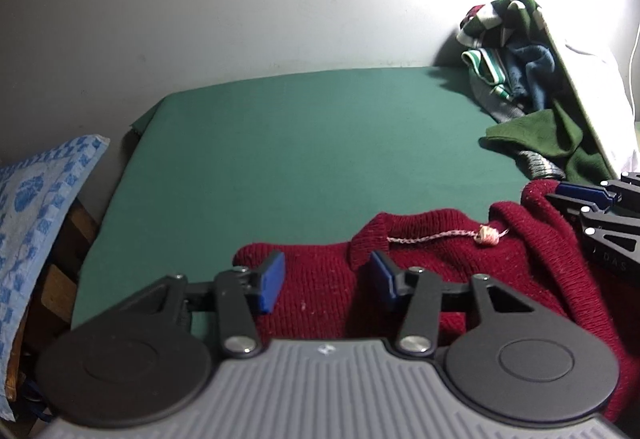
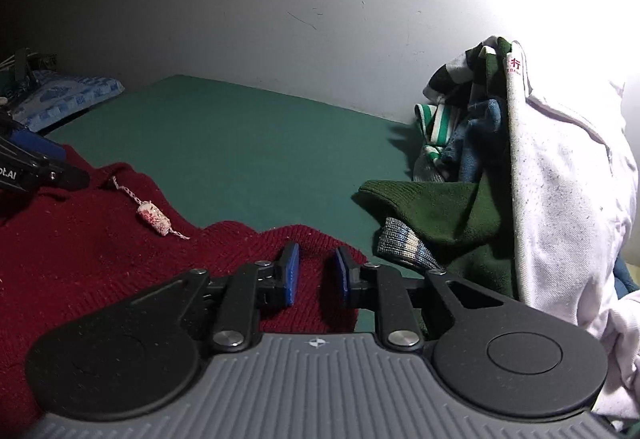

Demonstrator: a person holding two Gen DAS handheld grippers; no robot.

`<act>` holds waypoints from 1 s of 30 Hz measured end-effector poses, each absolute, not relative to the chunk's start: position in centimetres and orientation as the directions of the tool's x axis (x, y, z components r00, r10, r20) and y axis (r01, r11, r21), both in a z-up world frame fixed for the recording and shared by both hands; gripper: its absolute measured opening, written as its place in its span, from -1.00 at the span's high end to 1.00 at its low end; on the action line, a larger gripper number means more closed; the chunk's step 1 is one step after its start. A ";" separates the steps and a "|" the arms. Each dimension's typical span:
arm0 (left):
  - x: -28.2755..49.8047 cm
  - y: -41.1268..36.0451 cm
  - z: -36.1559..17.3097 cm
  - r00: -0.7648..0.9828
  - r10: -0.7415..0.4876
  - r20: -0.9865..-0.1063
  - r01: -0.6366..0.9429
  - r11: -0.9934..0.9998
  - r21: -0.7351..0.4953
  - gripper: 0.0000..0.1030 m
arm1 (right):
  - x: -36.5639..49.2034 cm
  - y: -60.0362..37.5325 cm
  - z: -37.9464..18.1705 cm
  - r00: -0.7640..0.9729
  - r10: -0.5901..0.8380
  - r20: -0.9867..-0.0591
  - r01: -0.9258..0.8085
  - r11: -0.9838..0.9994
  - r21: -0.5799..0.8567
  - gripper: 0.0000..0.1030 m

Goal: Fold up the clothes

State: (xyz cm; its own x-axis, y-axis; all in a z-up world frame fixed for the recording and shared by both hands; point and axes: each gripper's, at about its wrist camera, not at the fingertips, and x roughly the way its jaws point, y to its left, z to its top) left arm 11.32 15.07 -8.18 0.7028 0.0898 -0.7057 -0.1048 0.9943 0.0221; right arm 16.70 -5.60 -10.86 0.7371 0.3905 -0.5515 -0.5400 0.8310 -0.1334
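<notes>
My left gripper (image 1: pixel 327 281) hangs over the red sweater (image 1: pixel 420 279) at the bottom of the frame, jaws fairly wide, knit below them, pads not pressing it. My right gripper (image 2: pixel 316 275) sits narrower above the sweater's edge, pads apart and gripping nothing. The sweater lies on the green mat (image 1: pixel 300 143); a clothes pile (image 2: pixel 460 143) sits at the right

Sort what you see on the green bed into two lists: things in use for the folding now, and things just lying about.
In use:
red sweater
left hand-held gripper
right hand-held gripper

Lying about:
pile of clothes
white garment
blue pillow
</notes>
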 end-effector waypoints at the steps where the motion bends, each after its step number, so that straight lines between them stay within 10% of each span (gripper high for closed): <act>1: 11.4 15.2 -8.4 0.702 0.087 -0.707 -0.104 0.994 0.019 -0.02 | 16.8 -5.4 -11.0 0.736 0.382 -0.558 -0.542 0.827 -0.148 0.61; 15: 6.9 15.1 -4.9 0.751 0.116 -0.650 -0.144 0.989 0.010 -0.17 | 11.4 -8.9 -6.0 0.747 0.471 -0.469 -0.543 0.839 -0.022 0.58; 30: 1.8 13.7 -7.7 0.694 0.106 -0.712 -0.107 0.993 0.044 -0.27 | 7.0 -10.2 -10.1 0.694 0.409 -0.592 -0.535 0.844 -0.045 0.56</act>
State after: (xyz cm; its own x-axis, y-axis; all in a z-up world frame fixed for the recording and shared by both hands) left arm 1.75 13.69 -7.74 0.6939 0.1060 -0.7122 -0.1067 0.9933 0.0439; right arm 7.03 -10.19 -10.12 0.6943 0.4088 -0.5923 -0.5352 0.8435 -0.0452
